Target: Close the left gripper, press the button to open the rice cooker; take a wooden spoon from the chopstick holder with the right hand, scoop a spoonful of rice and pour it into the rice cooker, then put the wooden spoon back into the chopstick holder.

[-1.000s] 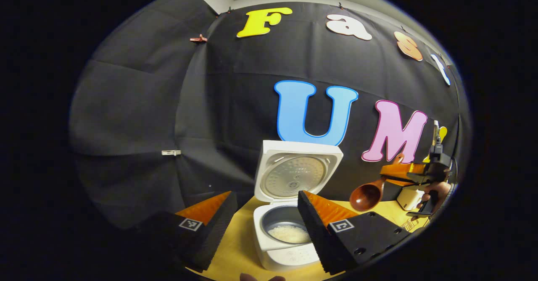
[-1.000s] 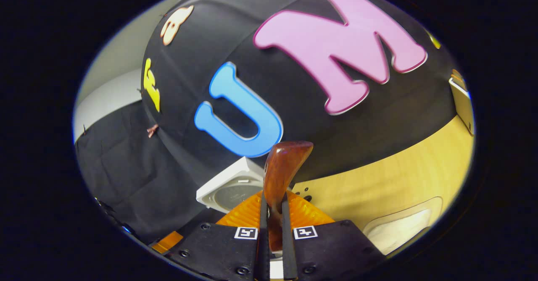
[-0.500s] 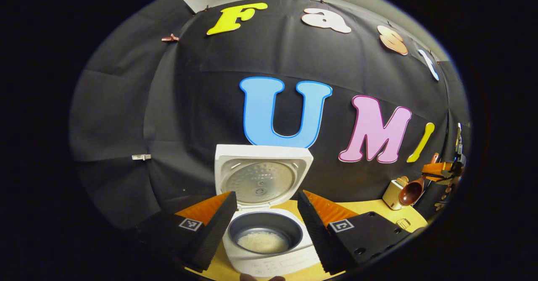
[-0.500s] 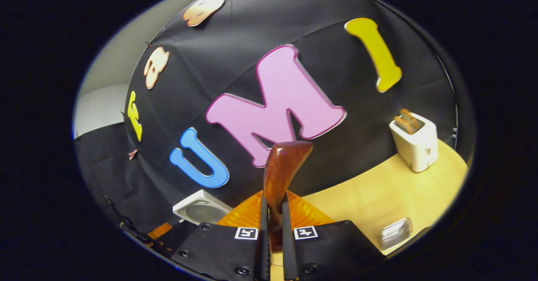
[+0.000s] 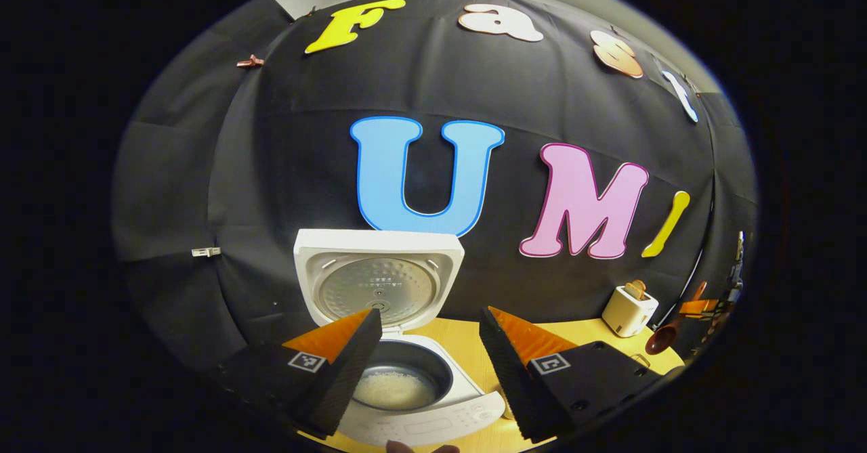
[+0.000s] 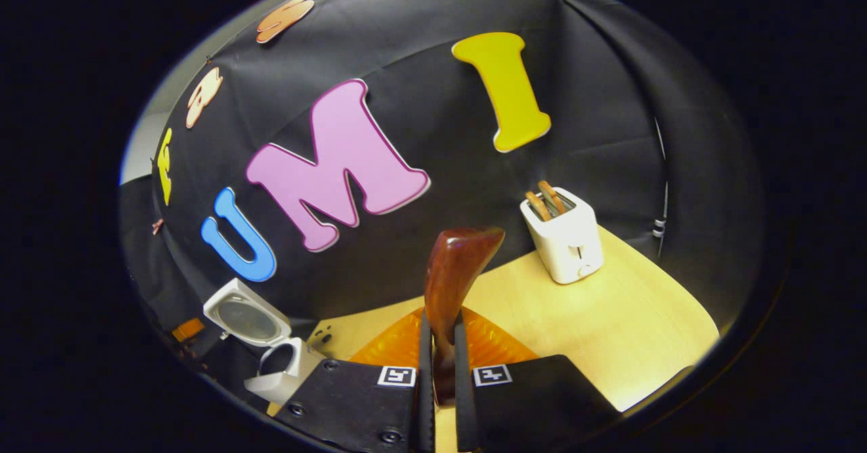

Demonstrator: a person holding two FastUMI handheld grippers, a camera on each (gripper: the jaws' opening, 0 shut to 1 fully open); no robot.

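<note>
Your right gripper (image 6: 439, 372) clamps the wooden spoon (image 6: 452, 284) handle at bottom centre. Your left gripper (image 5: 427, 365) stands wide apart over the open rice cooker (image 5: 399, 344), rice showing in its pot, low centre.

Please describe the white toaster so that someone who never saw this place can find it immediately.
Look at the yellow wooden table in front of the black cloth wall. Near its back edge, far to the right of the open rice cooker, stands a small white toaster. Two brown slices poke from its top slots, while the cooker holds rice in a dark pot.
</note>
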